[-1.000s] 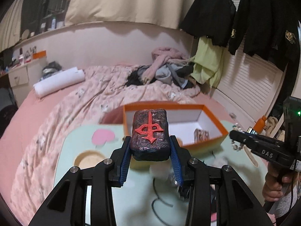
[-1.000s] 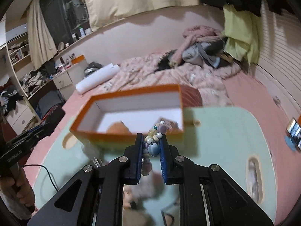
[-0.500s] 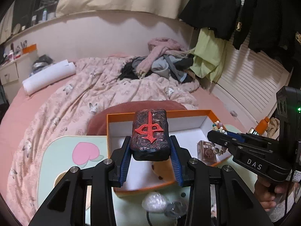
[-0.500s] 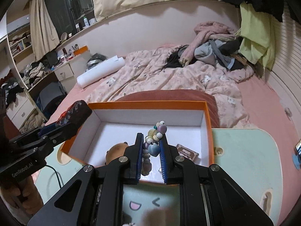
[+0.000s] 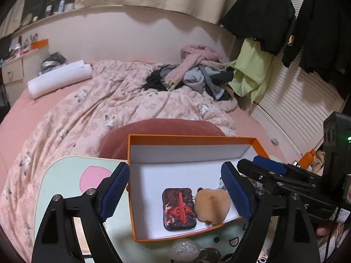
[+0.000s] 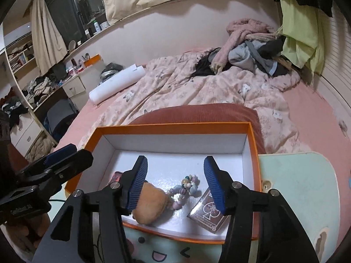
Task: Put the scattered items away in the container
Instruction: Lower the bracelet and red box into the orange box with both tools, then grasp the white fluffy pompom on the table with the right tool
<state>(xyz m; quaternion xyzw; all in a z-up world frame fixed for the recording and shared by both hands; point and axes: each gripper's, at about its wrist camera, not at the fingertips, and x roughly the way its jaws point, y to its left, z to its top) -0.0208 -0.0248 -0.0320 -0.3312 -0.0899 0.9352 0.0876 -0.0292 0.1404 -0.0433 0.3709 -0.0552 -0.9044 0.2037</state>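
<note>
Bedside surface (image 5: 65, 175), orange box (image 5: 193, 139) filling up

Both hand-held grippers, left (image 5: 175, 190) and right (image 6: 175, 182), are opening with nothing between them; tile (image 5: 178, 208) and beads (image 6: 186, 186) seemingly landed, so lift straight clear.

Dim, warm indoor light falls from above, casting soft shadows inside the orange box (image 6: 252, 140), while fisheye bending curves the walls, corners vignette black, and nearby black gripper parts blur slightly.

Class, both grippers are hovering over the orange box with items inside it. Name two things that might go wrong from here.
1. The left gripper and right gripper, jaws opening and empty, crowd the orange box; withdrawing, they might collide.
2. The clear wrapped lump lies outside against the box's near wall; reaching for it could nudge the box.
</note>
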